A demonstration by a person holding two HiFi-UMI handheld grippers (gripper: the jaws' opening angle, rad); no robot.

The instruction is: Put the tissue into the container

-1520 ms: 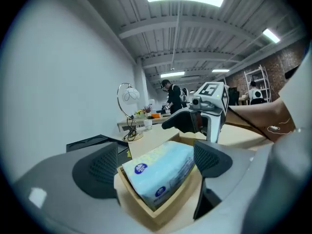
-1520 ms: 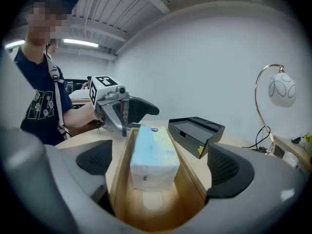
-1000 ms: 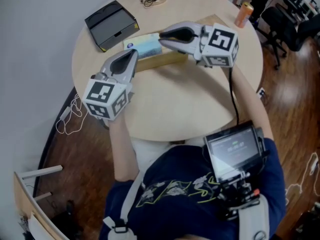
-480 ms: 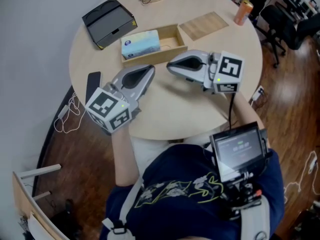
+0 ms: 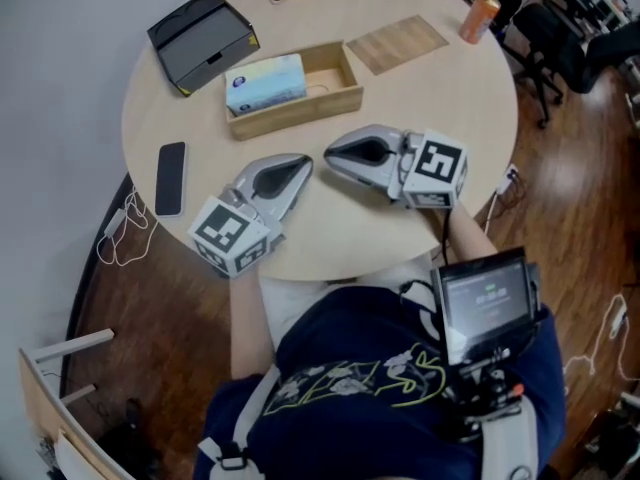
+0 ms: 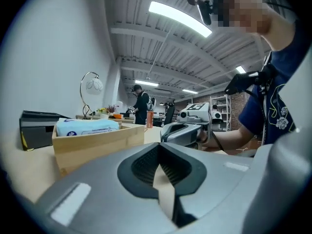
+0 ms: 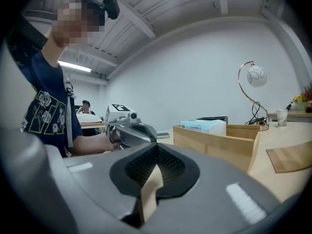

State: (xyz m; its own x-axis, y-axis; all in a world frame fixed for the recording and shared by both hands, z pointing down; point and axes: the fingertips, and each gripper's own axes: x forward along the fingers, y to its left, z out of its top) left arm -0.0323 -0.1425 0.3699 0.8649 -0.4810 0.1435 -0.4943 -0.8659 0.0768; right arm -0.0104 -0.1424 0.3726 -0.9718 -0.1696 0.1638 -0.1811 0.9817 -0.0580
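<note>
I have both jaws clenched on nothing, with the left gripper (image 5: pixel 303 163) and right gripper (image 5: pixel 331 152) low over the tabletop (image 5: pixel 440 108), apart from the container (image 5: pixel 328 72). The tissue pack (image 5: pixel 265 82) lies flat in the container's left end, long axis along the box's length, top standing above the wall. My worry is that a careless forward sweep could clip that raised top or shove the box
</note>
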